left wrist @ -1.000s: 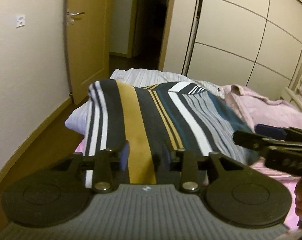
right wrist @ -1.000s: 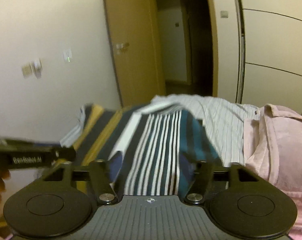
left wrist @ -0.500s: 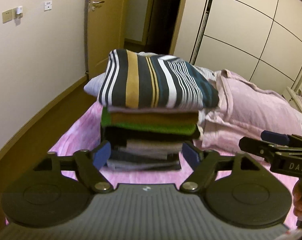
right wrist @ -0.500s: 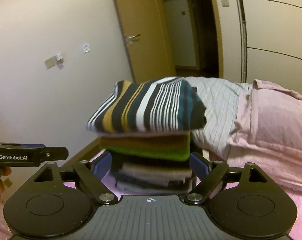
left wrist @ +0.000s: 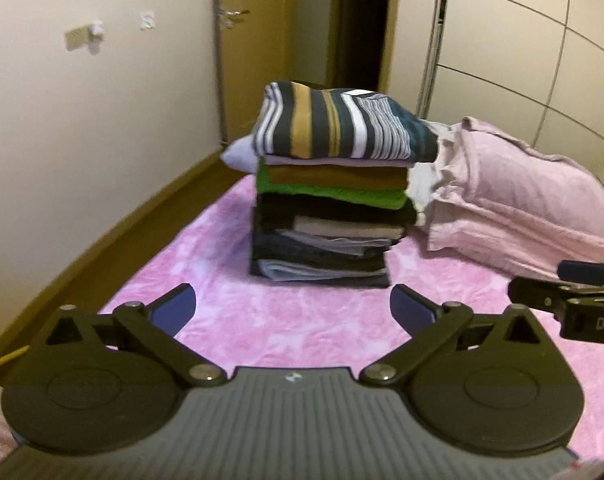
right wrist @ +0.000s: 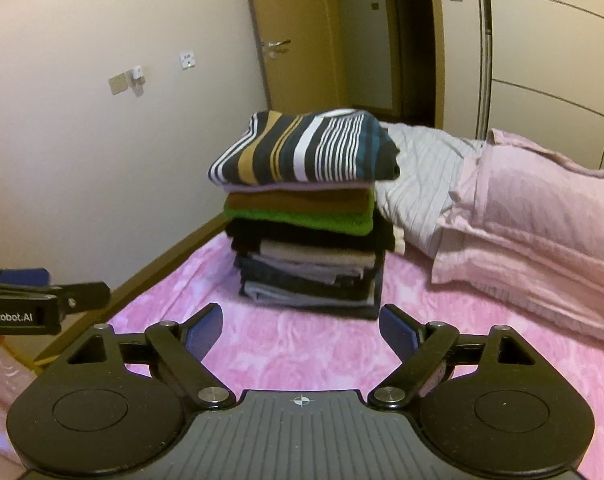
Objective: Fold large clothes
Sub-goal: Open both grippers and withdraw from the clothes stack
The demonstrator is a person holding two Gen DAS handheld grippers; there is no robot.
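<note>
The striped garment (left wrist: 342, 126) is laid folded on top of the pile of clothes (left wrist: 330, 216) on the pink bedspread (left wrist: 285, 320), where finished pieces are gathered. Both the left gripper (left wrist: 293, 306) and the right gripper (right wrist: 301, 330) are held wide apart and empty (the left jaws have just been opening), well clear of the pile so it is not disturbed

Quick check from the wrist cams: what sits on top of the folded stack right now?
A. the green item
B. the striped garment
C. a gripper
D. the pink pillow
B. The striped garment lies on top of the stack, with the green item a few layers below; both grippers are open and clear of it.
</note>
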